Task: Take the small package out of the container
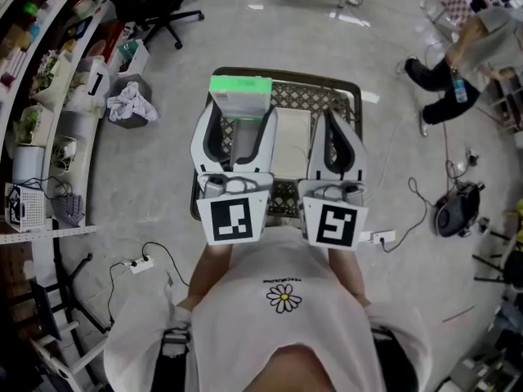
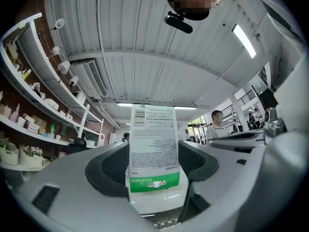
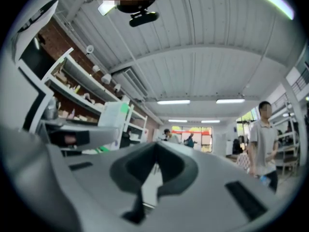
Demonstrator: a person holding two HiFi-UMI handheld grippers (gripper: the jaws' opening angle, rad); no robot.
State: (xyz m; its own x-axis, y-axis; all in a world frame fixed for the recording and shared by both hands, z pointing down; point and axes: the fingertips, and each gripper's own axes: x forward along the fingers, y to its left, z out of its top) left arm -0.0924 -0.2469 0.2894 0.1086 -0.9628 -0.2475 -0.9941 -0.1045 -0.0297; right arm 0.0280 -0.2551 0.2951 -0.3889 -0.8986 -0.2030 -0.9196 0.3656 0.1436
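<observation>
The small package (image 1: 239,95), a white box with a green band, is clamped between the jaws of my left gripper (image 1: 242,114) and held up above the black lattice container (image 1: 350,88). In the left gripper view the package (image 2: 153,149) stands upright between the dark pads, printed side toward the camera. My right gripper (image 1: 334,117) hovers over the container's right half, its jaws together with nothing between them. The right gripper view shows that gripper (image 3: 155,149) shut, with the package (image 3: 114,116) off to its left. A flat white item (image 1: 292,141) lies inside the container.
The container stands on a grey floor. Shelving (image 1: 33,96) runs along the left, with a bin of white cloth (image 1: 131,104) and an office chair (image 1: 163,6) near it. A power strip (image 1: 140,264) and cables lie on the floor. A person (image 1: 466,55) crouches at the upper right.
</observation>
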